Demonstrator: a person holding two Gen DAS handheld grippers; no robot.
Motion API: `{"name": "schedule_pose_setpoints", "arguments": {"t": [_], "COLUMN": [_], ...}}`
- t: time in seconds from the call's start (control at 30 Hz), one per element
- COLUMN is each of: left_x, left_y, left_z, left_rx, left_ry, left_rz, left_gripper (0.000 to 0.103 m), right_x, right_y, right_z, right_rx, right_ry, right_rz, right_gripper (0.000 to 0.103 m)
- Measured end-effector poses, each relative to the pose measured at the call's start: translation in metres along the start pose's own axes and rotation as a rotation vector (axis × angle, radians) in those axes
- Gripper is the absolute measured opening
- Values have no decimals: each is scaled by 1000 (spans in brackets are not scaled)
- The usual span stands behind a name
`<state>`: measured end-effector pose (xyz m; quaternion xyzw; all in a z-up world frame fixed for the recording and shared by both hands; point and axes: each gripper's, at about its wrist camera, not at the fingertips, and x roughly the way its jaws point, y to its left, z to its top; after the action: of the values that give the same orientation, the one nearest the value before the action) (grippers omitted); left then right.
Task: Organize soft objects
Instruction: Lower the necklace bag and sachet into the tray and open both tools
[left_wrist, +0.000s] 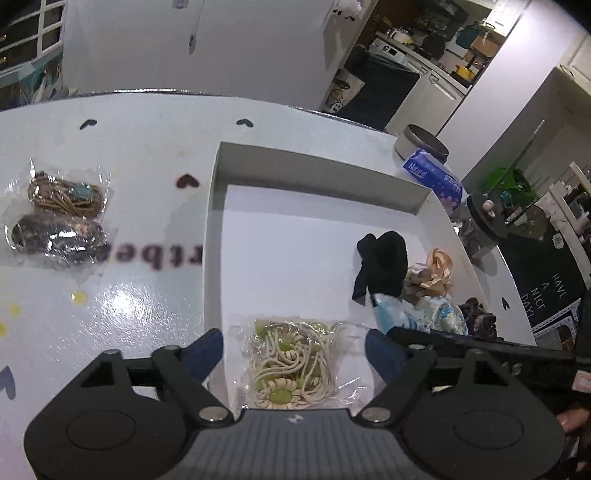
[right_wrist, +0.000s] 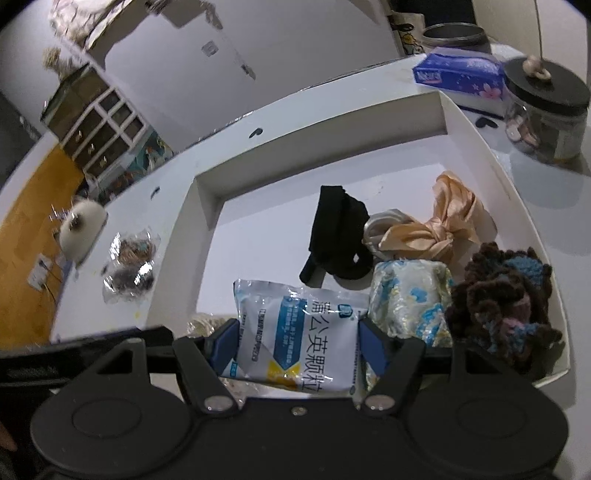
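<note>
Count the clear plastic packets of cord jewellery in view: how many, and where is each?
3: a green-beaded packet in the box, between the open left gripper fingers; brown packet and dark packet on the table. Others may be hidden.

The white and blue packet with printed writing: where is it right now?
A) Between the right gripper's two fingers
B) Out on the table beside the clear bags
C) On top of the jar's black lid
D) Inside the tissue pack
A: the packet sits between the blue fingers of the right gripper, over the white box.
</note>
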<state>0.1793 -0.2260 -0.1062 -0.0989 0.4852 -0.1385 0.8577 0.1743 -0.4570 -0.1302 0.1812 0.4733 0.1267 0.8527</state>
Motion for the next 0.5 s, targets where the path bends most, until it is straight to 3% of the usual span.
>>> {"name": "schedule_pose_setpoints", "arguments": {"t": [0.13,0.23,0.5], "left_x": [-2,-1,4], "left_y": [-1,-1,-5], "left_z": [-1,-2,-1], "left_rx": [2,0,33], "left_ry": [2,8,23], "left_rz": [3,4,-21], "left_gripper": [77,73,59], "right_x": [2,2,-20], "right_y": [15,26,32], "right_z": [-3,-6,-2], "right_rx": [-83,-151,-173], "right_ry": [15,29,-28], "right_rz": [-30,-59,-57], "right_gripper": [83,84,72]}}
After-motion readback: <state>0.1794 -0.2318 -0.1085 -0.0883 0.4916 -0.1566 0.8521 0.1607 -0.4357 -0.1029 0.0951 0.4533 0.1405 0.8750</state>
